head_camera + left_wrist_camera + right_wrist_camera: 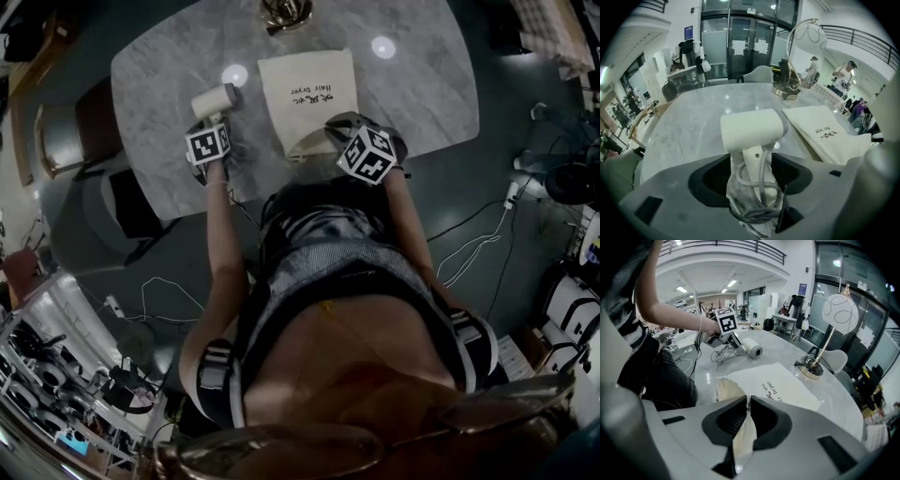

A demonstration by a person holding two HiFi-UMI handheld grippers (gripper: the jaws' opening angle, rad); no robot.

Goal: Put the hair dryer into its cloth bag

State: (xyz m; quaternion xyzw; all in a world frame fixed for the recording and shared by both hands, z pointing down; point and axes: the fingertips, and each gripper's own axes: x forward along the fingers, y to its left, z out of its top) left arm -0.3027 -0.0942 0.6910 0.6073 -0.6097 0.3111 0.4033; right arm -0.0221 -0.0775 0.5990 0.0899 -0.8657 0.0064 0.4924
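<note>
Marble table (159, 84) under dim light is carrying everything I am working with. Near its left edge the hair dryer (752, 131) is lying with its handle running back toward me and its barrel crosswise at the far end, the cord (760, 190) wound around the handle. I am holding the left gripper (752, 176) spread, with that handle sitting between the jaws and, as far as I can judge, not yet pinched. Just to the right, mid-table, the cloth bag (776, 383) is lying flat with its mouth toward the near edge, and my right gripper (746, 405) is pressed together on the hem there. So the dryer needs carrying rightward and feeding barrel-first into that mouth. Only bare marble is separating them; the lamp (790, 89) is standing at the far edge, out of the path.
</note>
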